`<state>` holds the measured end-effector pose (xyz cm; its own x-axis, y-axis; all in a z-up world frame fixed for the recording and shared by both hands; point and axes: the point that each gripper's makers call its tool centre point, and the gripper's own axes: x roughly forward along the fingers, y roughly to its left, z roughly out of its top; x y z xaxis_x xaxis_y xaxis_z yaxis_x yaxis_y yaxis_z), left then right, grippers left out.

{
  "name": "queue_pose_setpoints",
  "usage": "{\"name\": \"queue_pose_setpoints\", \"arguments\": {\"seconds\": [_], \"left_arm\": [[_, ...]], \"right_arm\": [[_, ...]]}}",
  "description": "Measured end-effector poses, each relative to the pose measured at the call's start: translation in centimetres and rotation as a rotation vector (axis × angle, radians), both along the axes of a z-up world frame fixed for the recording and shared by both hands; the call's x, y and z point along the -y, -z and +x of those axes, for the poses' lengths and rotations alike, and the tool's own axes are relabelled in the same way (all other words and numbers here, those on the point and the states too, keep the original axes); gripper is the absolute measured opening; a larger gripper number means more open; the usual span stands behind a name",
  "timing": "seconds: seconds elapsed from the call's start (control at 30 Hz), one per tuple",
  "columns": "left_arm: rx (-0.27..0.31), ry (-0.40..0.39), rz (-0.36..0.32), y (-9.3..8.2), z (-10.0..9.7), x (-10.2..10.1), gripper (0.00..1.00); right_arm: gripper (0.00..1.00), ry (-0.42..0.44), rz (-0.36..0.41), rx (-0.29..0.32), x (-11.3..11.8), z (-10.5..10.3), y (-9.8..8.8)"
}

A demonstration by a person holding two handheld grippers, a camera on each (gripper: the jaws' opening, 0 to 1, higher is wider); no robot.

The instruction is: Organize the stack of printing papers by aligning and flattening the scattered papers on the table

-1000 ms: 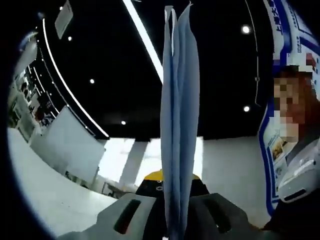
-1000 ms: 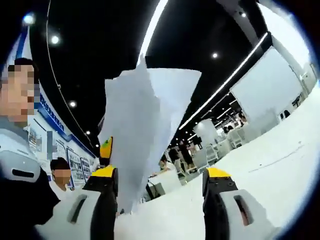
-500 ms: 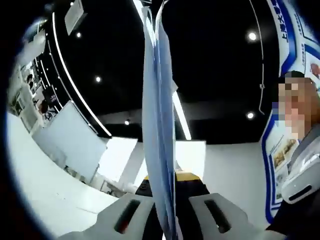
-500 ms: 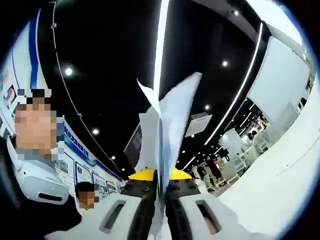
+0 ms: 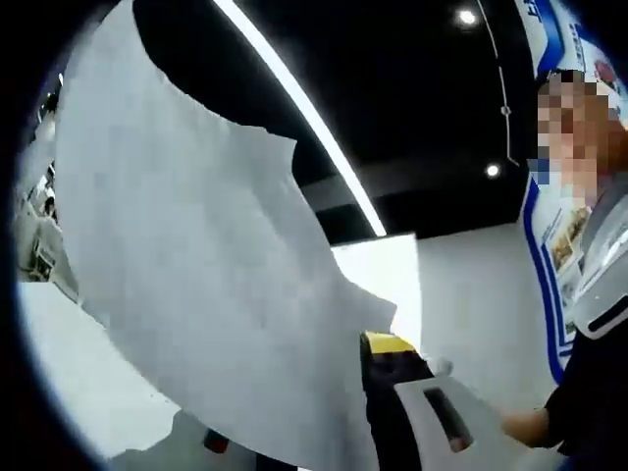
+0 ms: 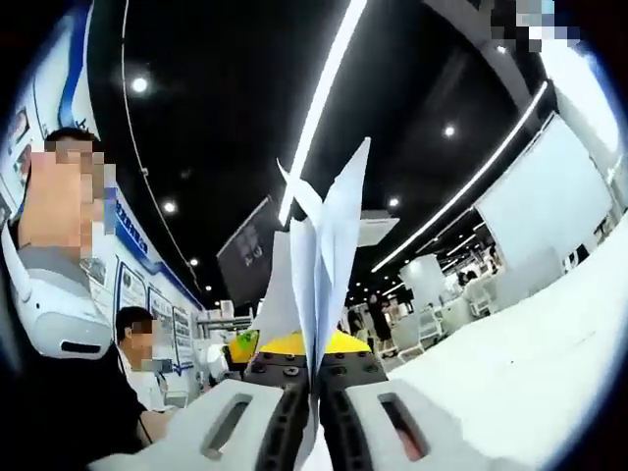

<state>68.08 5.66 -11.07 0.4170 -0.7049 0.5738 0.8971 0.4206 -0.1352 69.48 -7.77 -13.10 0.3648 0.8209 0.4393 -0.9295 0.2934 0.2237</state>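
White printing papers (image 6: pixel 322 255) stand edge-on straight up from my right gripper (image 6: pixel 316 361), whose yellow-tipped jaws are shut on their lower edge. In the left gripper view a broad sheet of the papers (image 5: pixel 196 275) faces the camera and covers the left half. My left gripper (image 5: pixel 314 378) is open: its right jaw stands wide to the right, apart from the sheet's edge, and the left jaw is hidden behind the paper. Both cameras point up toward a dark ceiling.
The white table (image 6: pixel 510 368) runs along the lower right of the right gripper view and shows as the table (image 5: pixel 59 378) at lower left of the left one. A person (image 5: pixel 594 294) stands close at that view's right edge. People (image 6: pixel 59 294) are at left.
The left gripper has opened and let the papers go; the sheets have swung from edge-on to flat toward the camera. The right gripper closed on the papers a second ago and still holds them.
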Motion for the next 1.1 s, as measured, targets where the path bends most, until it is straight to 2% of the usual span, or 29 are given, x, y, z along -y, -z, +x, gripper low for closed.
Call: {"name": "queue_pose_setpoints", "arguments": {"seconds": [0.13,0.2,0.3,0.47,0.53,0.63,0.8,0.9,0.93,0.97,1.1], "left_arm": [[0.012,0.042,-0.018,-0.1,-0.7,-1.3,0.26],[0.032,0.085,-0.017,-0.1,-1.6,-1.8,0.26],[0.090,0.111,0.023,0.1,-2.8,-2.5,0.26],[0.080,0.155,0.093,1.0,-3.1,-3.0,0.25],[0.072,0.147,0.131,1.6,-2.9,-2.9,0.25],[0.049,0.119,0.226,3.6,-1.9,-2.5,0.22],[0.015,0.043,0.351,6.7,0.4,-2.2,0.17],[0.009,-0.016,0.429,8.3,1.7,-1.9,0.08],[0.023,-0.054,0.458,8.5,2.1,-1.8,0.08],[0.037,-0.085,0.459,8.4,2.5,-1.8,0.07],[0.052,-0.120,0.471,8.1,2.8,-1.5,0.08]], "right_arm": [[0.00,0.001,-0.035,0.028,1.1,-0.3,0.1],[0.00,-0.005,-0.078,0.048,1.8,-0.4,0.4],[0.00,-0.018,-0.115,0.062,2.4,-0.8,0.7],[0.00,-0.029,-0.171,0.090,3.1,-1.1,1.4],[0.00,-0.036,-0.204,0.083,3.5,-1.0,2.0],[0.00,-0.030,-0.260,0.082,3.8,-0.8,3.0],[0.00,0.018,-0.390,0.118,3.9,-0.3,4.8],[0.00,0.019,-0.400,0.105,3.3,-0.2,5.3],[0.00,0.020,-0.402,0.103,3.0,-0.2,5.6],[0.00,0.033,-0.403,0.106,2.9,-0.1,5.8],[0.00,0.078,-0.418,0.095,2.8,0.6,6.7]]}}
